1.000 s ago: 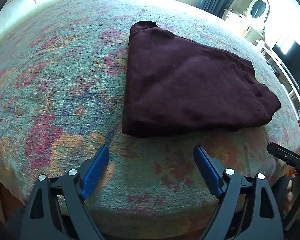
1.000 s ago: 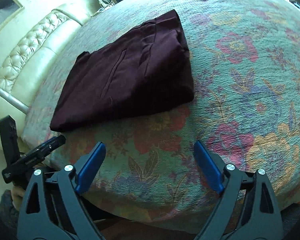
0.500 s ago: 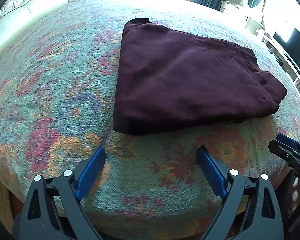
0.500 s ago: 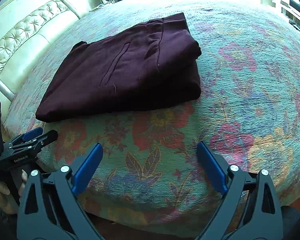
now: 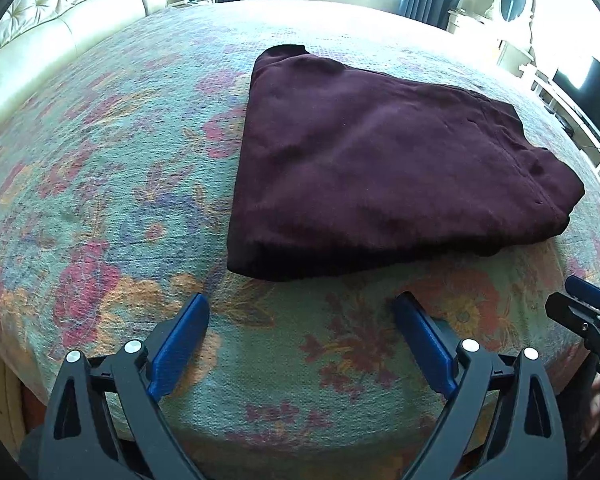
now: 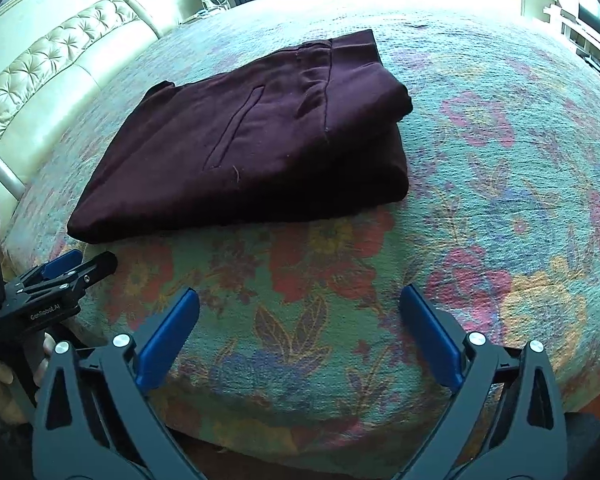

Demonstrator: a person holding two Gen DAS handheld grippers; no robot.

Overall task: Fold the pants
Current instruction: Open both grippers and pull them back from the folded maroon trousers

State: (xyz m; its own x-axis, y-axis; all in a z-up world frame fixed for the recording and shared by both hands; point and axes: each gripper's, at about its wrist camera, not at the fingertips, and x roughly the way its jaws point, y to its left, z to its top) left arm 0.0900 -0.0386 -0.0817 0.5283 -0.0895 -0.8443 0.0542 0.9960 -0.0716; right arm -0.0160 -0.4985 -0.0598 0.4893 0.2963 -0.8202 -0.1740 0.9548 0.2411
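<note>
Hovering over one folded pair of pants on one floral bedspread.
Two grippers, left gripper and right gripper, both just spread wide, gripping nothing.

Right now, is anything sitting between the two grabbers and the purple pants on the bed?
Nothing visible. Only bare flowered bedspread lies between the open left gripper and the folded pants, and likewise ahead of the open right gripper. Neither touches the pants.

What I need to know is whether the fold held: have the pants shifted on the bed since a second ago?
No. The pants keep their near corner above the same red flower on the bedspread.
</note>
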